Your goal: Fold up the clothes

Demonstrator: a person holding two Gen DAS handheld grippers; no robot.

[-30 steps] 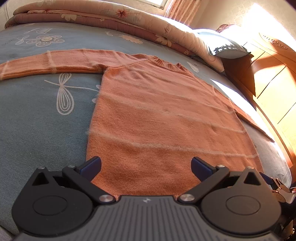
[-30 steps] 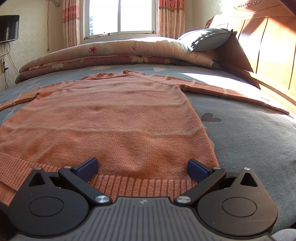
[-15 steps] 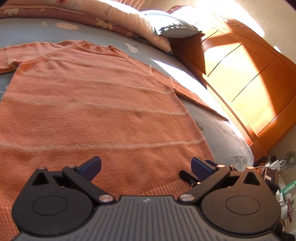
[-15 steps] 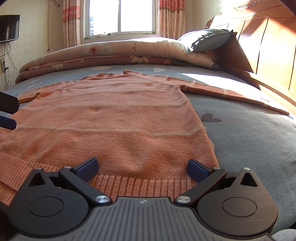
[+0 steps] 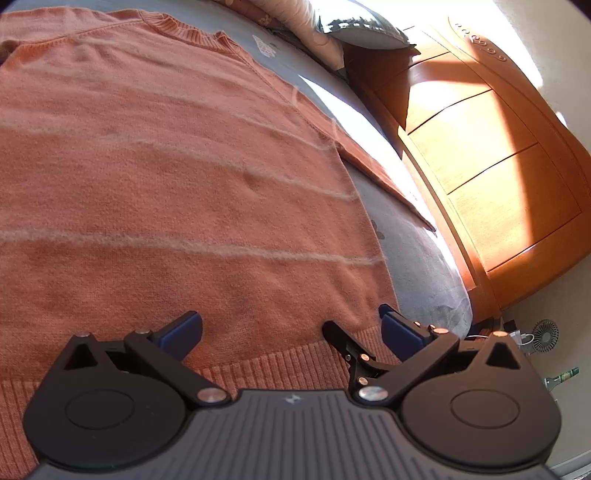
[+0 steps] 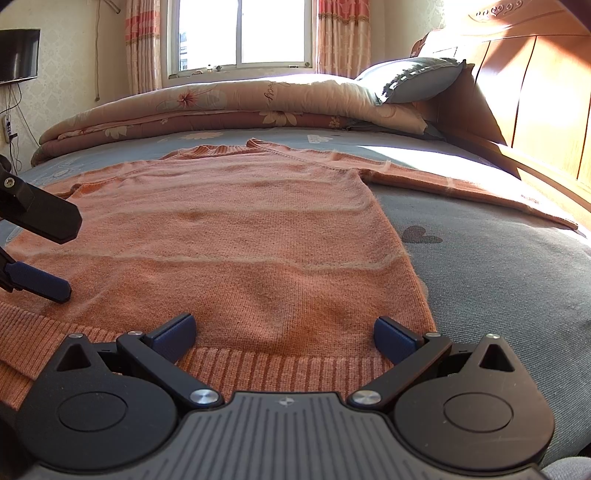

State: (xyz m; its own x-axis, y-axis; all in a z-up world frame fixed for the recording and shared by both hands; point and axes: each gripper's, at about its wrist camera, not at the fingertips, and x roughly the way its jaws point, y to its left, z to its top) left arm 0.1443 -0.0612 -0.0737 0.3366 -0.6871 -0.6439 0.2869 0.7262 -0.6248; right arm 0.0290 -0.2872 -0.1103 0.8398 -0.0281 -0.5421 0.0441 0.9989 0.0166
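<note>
- Both your grippers, left gripper [image 5: 290, 326] and right gripper [image 6: 283, 330], stand wide apart, gripping nothing.
- Your orange sweater [image 6: 236, 236] lies flat on the grey bed [image 6: 498, 266], its hem nearest you.
- Whether the fingers touch the hem, you probably can't tell.

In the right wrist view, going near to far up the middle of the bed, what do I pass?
right gripper → sweater's ribbed hem → sweater's collar → bare blue bedsheet → folded floral quilt → window

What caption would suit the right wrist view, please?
Open right claw poised over the ribbed hem of a flat orange knitted sweater on a grey bed.
</note>
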